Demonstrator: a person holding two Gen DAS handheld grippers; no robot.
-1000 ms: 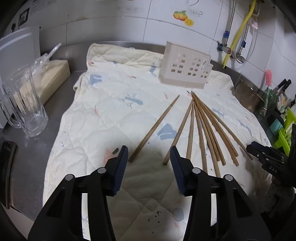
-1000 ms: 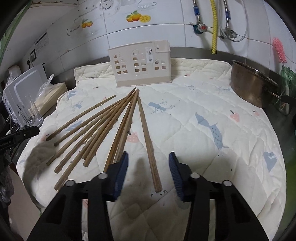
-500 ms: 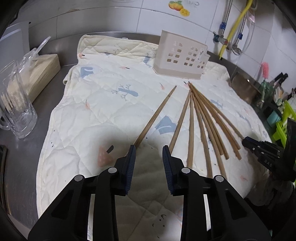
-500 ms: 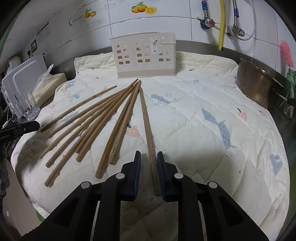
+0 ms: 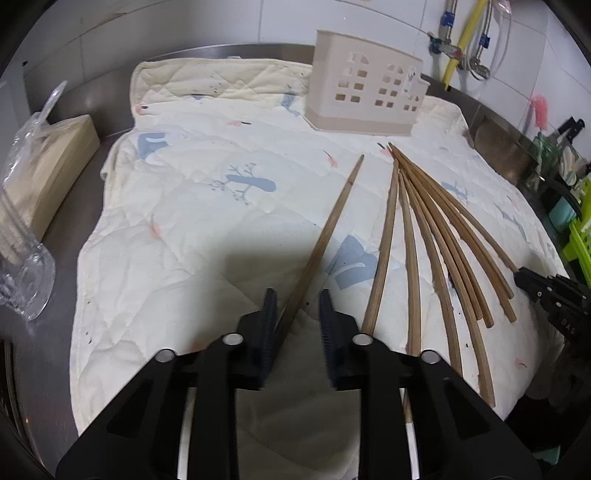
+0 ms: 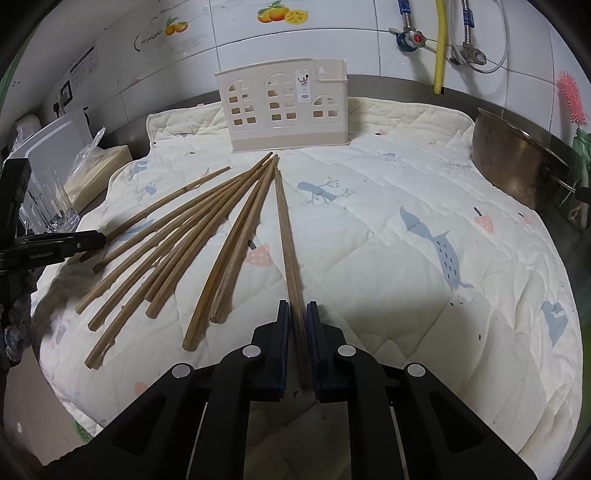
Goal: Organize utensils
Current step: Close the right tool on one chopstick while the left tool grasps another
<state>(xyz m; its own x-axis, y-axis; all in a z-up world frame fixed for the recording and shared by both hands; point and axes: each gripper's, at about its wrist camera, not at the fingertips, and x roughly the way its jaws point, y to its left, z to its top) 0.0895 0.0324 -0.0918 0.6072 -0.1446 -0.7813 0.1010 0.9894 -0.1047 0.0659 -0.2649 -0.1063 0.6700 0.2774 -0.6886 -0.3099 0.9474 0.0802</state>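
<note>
Wooden chopsticks lie fanned on a quilted cream mat [image 6: 406, 206] that covers most of the steel table [image 5: 77, 103]. Their thin tips meet near the mat's far edge, just in front of the utensil holder [image 6: 284, 110]; their thick ends spread toward the near edge.

Right gripper [image 6: 297, 343]: jaws nearly together, pads pressing both sides of the rightmost chopstick [image 6: 286, 236] at its thick end. That stick lies slightly apart from the rest.

Left gripper [image 5: 295, 325]: jaws narrow and closing, with the thick end of the leftmost chopstick [image 5: 332, 225] between them. It lies against the left pad; a gap shows at the right pad. This stick is set apart from the main bundle [image 5: 436, 229], which lies between the two end sticks.

The utensil holder is beige plastic with window-shaped cutouts and stands upright at the mat's far edge.

Surroundings: a clear glass mug [image 5: 22, 273] and a bagged tan pack [image 5: 48, 162] on bare table left of the mat; a metal pot [image 6: 517, 162] at the mat's right edge; white tiled wall behind, with a yellow hose [image 6: 439, 44] and fruit stickers [image 6: 282, 13].
</note>
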